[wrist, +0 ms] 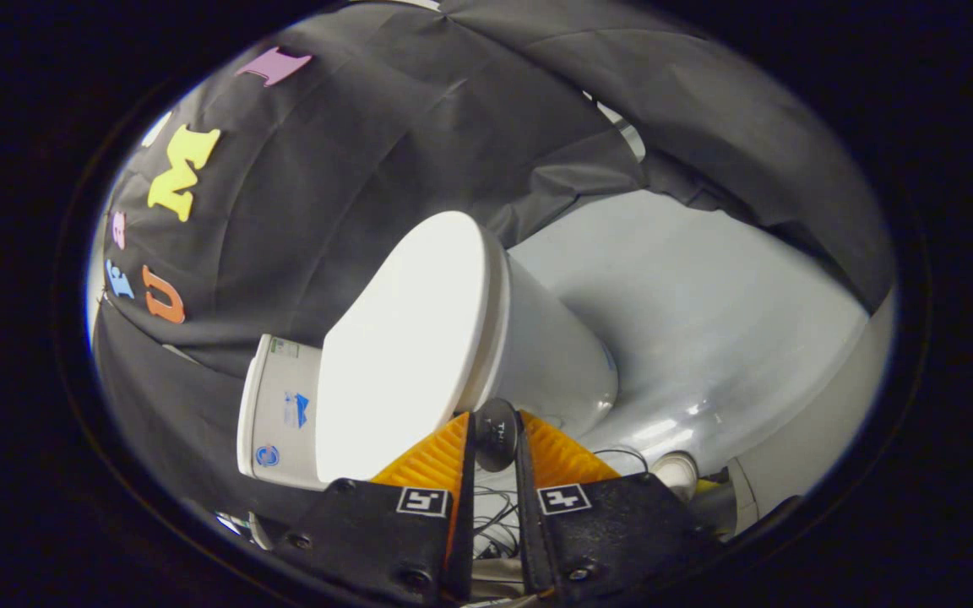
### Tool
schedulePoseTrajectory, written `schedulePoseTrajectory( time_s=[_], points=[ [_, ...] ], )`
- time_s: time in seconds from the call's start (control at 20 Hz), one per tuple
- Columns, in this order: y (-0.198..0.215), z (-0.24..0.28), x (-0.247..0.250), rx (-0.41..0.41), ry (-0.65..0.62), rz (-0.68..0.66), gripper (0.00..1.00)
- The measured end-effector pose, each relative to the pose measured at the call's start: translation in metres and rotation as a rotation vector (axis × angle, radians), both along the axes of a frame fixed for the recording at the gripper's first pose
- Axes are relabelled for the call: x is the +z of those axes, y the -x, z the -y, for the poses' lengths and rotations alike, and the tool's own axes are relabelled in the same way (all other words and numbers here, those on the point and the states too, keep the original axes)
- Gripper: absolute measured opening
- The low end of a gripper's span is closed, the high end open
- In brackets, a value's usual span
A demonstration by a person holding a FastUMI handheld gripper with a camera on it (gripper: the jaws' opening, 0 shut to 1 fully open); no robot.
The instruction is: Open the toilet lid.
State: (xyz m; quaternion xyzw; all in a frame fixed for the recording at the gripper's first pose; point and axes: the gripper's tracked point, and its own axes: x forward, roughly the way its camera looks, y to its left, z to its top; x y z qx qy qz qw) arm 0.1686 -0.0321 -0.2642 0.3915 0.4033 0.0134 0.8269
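The gripper [495, 439] has its jaws drawn narrow around a small dark knob [496, 435] held between them, apparently a handle at the front edge of the toilet lid [406, 338]. Just ahead, the lid seems to rest against the bowl [554, 355], with the tank [279, 414] beyond. The lifting seems barely started; most remains.

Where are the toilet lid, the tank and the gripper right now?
toilet lid [406, 355]: gripper view, middle of its flat top.
tank [279, 414]: gripper view, its side face.
gripper [495, 435]: gripper view, midway between fingertips, on a dark knob.
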Motion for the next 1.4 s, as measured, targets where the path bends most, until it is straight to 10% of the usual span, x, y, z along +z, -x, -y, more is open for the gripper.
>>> schedulePoseTrajectory(
  time_s=[1.4],
  points=[
    [0.003, -0.047, 0.157, 0.054, 0.004, 0.193, 0.12]
  ],
)
